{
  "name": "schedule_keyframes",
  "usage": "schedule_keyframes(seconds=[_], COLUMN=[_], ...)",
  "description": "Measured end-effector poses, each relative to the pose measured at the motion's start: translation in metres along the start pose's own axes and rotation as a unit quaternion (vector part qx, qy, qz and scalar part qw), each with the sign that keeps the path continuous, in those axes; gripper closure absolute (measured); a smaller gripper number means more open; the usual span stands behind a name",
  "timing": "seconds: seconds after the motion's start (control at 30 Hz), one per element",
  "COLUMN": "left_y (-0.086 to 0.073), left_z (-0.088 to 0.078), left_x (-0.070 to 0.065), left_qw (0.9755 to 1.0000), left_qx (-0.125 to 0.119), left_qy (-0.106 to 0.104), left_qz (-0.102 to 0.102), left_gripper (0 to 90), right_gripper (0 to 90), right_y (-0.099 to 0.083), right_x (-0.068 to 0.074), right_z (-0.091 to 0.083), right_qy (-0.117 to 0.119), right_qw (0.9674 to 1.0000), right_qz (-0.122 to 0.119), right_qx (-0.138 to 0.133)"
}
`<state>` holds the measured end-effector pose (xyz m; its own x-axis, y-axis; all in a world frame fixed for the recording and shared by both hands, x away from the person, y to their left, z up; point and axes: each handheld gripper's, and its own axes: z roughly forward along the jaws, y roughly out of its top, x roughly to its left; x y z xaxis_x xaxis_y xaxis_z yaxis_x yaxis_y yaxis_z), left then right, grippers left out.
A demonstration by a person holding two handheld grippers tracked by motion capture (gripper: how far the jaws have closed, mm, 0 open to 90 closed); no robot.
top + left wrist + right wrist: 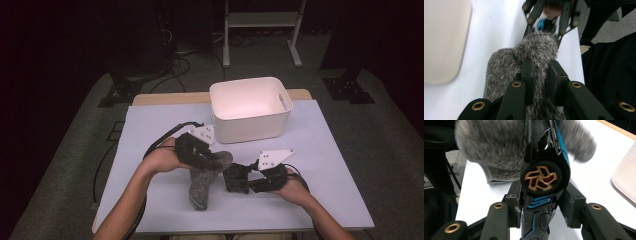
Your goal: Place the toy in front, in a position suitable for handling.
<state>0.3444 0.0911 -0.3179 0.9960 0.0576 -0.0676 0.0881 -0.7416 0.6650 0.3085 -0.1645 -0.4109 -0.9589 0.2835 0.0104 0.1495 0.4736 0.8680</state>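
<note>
Sock (202, 185) and toy car (236, 178), frame centre, below white bin (250, 107).
Left gripper (210, 159) pinches the sock; right gripper (243, 179) clamps the car.

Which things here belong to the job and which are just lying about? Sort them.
In the job:
- grey fuzzy sock, clamped in the left claw
- black-and-blue toy car, clamped in the right claw

Lying about:
- white bin, untouched
- white stand behind the table

Lab-like recording space, white table (330, 150) on grey carpet (75, 150), dark curtains (50, 40) behind the table, black stand feet (117, 92) and loose cables (175, 65) beyond it, white metal frame (262, 30) farther back.
</note>
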Motion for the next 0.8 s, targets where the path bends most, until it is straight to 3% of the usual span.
schedule_keyframes(seconds=[0.1, 0.23, 0.37, 0.53, 0.67, 0.8], left_y=[-0.009, -0.013, -0.012, -0.013, -0.016, -0.011], left_z=[0.001, -0.001, -0.009, -0.016, -0.015, -0.006], left_x=[0.004, 0.005, 0.002, -0.001, -0.001, -0.002], left_qw=[0.9991, 0.9984, 0.9983, 0.9991, 0.9989, 0.9993], left_qx=[-0.036, -0.047, -0.051, -0.039, -0.043, -0.036], left_qy=[-0.021, -0.025, -0.024, -0.010, -0.010, -0.012], left_qz=[-0.014, -0.018, -0.013, -0.009, -0.013, -0.005], left_gripper=[76.6, 76.7, 76.7, 76.7, 76.7, 76.7], right_gripper=[55.8, 55.9, 56.3, 57.9, 57.7, 56.4], right_y=[0.001, 0.004, 0.013, 0.030, 0.035, 0.041], right_x=[0.000, 0.000, 0.002, 0.006, 0.006, 0.009], right_z=[0.001, 0.003, 0.012, 0.023, 0.026, 0.019], right_qy=[-0.004, -0.004, -0.002, 0.004, 0.006, -0.008], right_qw=[1.0000, 1.0000, 1.0000, 0.9998, 0.9995, 0.9980], right_qz=[0.000, 0.005, 0.000, -0.017, -0.030, -0.045], right_qx=[0.002, 0.001, 0.000, -0.009, 0.006, 0.044])
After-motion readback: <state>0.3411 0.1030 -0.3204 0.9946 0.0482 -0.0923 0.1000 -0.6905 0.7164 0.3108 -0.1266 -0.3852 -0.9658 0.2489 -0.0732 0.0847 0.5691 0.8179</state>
